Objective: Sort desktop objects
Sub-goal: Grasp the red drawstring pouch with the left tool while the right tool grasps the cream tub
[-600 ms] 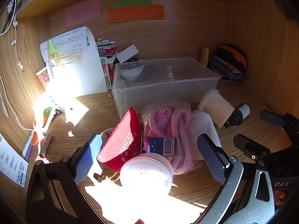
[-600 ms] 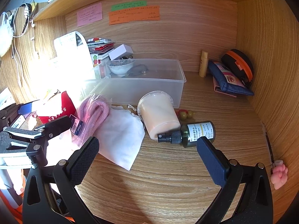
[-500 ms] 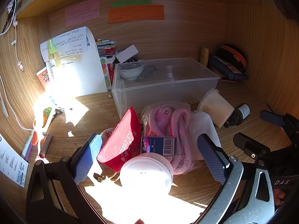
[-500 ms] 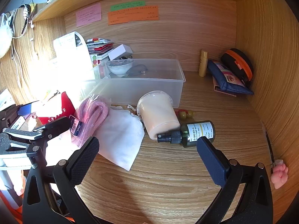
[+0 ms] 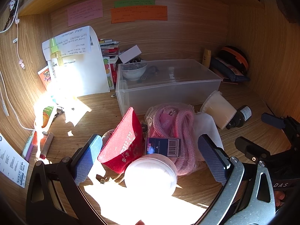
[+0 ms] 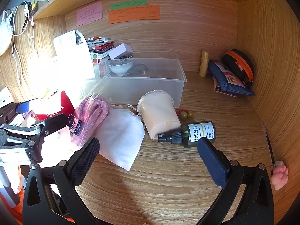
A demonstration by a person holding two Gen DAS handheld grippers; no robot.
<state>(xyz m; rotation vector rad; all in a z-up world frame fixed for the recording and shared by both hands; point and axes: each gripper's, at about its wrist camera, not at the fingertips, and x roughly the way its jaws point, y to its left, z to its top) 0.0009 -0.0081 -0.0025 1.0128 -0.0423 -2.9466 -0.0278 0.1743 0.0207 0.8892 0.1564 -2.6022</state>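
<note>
We see both grippers hanging over a cluttered wooden desk (image 6: 168,183) set in a wooden alcove, each tilted downward with its jaws spread wide and nothing between the pads. The left gripper (image 5: 150,157) hovers above a round white lidded jar (image 5: 151,174) that sits in a bright patch of sun; just behind the jar lie a red felt pouch (image 5: 123,142) and a bagged pink rope (image 5: 172,125) with a barcode label. To the right of the rope lies a white cloth bag (image 6: 120,136), and against it a translucent tub of cream-coloured stuff (image 6: 159,112) rests on its side, touching a dark green spray bottle (image 6: 189,133) that also lies flat. The right gripper (image 6: 148,161) hangs over bare desk in front of that bottle, its right finger overlapping the bottle's end in the right wrist view. Some small yellow-green beads (image 6: 185,114) sit just behind the bottle. Farther back stands a clear plastic bin (image 6: 150,82), holding a white bowl (image 6: 121,67) in its left rear corner and a dark item we cannot identify. Near the right wall lie a navy pencil pouch (image 6: 226,82), a black case with an orange zip (image 6: 238,65) and a small upright yellow tube (image 6: 204,63). On the back wall are 3 sticky notes (image 6: 134,14): pink, green and orange. At left, markers (image 5: 43,142) and papers (image 5: 80,63) lie in glare.
</note>
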